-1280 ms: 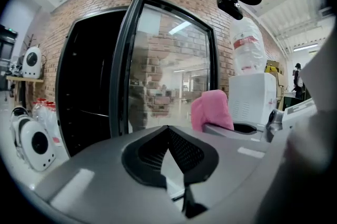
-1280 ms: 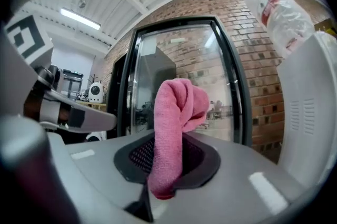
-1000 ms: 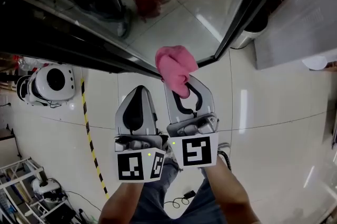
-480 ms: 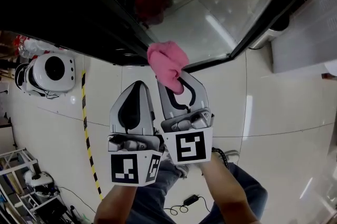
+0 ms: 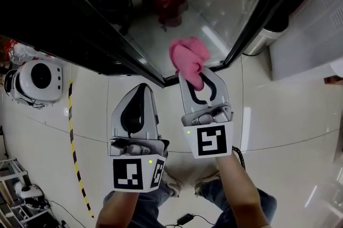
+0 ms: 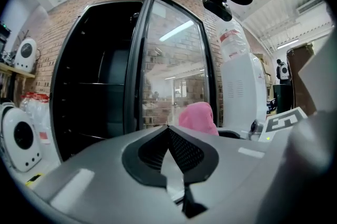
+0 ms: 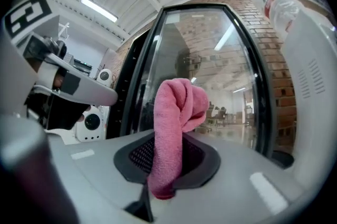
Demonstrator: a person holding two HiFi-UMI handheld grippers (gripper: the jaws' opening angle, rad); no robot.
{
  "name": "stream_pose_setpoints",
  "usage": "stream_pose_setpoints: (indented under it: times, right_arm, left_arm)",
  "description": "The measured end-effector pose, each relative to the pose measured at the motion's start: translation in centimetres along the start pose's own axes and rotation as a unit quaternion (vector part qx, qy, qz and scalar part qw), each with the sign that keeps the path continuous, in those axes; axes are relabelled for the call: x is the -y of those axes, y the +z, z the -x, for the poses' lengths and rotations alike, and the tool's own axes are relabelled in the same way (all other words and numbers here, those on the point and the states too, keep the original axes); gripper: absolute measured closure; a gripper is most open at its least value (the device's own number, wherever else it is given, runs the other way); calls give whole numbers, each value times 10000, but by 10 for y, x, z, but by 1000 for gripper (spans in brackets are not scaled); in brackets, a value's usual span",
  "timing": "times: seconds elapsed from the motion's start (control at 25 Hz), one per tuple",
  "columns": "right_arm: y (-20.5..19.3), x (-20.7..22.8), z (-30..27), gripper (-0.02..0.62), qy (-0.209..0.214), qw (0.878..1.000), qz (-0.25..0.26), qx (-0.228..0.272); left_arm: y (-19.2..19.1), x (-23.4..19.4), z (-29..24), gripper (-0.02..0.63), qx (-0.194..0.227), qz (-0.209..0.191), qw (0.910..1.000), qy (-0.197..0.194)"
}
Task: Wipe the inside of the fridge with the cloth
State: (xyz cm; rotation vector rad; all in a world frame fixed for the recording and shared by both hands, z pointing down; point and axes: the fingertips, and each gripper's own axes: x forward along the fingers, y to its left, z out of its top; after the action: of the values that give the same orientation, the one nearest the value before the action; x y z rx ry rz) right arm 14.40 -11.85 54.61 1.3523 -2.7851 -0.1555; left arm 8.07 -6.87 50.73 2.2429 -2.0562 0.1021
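Note:
A pink cloth (image 5: 188,61) is pinched in my right gripper (image 5: 199,86), which is shut on it; the cloth (image 7: 174,128) bunches up above the jaws in the right gripper view. It sits just in front of the lower edge of the fridge's open glass door (image 5: 214,2). My left gripper (image 5: 138,97) is shut with nothing in it, beside the right one and a little nearer to me. The dark fridge interior (image 6: 95,91) with its shelves lies left of the glass door (image 6: 174,75) in the left gripper view, where the cloth (image 6: 197,118) shows to the right.
A white round robot unit (image 5: 35,80) stands at the left on the glossy tiled floor (image 5: 278,114). A yellow-black tape line (image 5: 75,152) runs along the floor. A white cabinet (image 5: 305,23) stands at the right, with a white appliance (image 6: 242,86) beside the door.
My right gripper with the cloth has moved right and forward, toward the door's lower edge. The left gripper has stayed about where it was.

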Motion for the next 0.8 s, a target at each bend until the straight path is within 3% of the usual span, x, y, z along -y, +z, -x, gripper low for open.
stream_pose_setpoints:
  times: [0.28, 0.44, 0.6, 0.8]
  right_arm:
    - [-48, 93, 9, 534, -808, 9964, 236, -95]
    - [-61, 120, 5, 534, -1136, 9930, 305, -55]
    - [-55, 123, 3, 534, -1269, 9910, 391, 157]
    - [-35, 75, 8, 534, -1110, 9909, -250, 723]
  left_arm:
    - [-41, 14, -14, 597, -114, 71, 9999, -91]
    - [-54, 14, -25, 597, -111, -12, 9997, -222]
    - [-64, 14, -32, 597, -41, -13, 9994, -346]
    - [-62, 3, -42, 597, 346, -162, 9988, -320]
